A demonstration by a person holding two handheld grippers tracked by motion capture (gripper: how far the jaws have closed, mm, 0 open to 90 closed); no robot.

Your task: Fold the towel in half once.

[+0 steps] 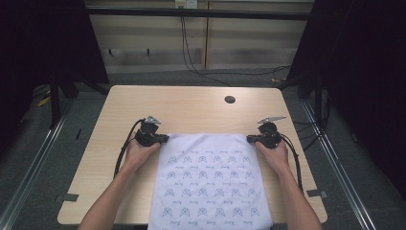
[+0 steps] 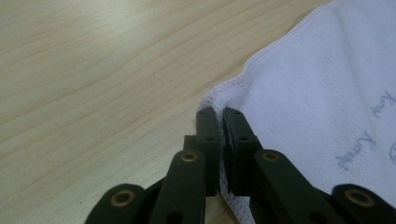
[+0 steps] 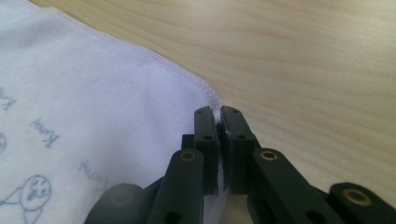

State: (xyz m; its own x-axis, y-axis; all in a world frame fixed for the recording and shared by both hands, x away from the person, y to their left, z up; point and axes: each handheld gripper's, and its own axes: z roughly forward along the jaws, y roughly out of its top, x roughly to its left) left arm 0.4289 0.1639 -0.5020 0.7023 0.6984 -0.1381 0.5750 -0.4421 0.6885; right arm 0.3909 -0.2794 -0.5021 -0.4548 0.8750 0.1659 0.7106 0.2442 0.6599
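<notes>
High view: white cloth (image 1: 209,179) lying flat on wooden table (image 1: 191,108), near edge running off bottom of frame; printed pattern too small to read. Left gripper (image 1: 164,138) pinching far left corner, right gripper (image 1: 250,139) pinching far right corner — jaw tips partly hiding under hands.

Left gripper view: jaws closing tight on stitched hem of cloth (image 2: 317,93); script print reading sideways, roughly "Kay Kerney", blurring.

Right gripper view: jaws clamping hem at corner of cloth (image 3: 93,102) — faint script and doodle face, wording not legible.
</notes>
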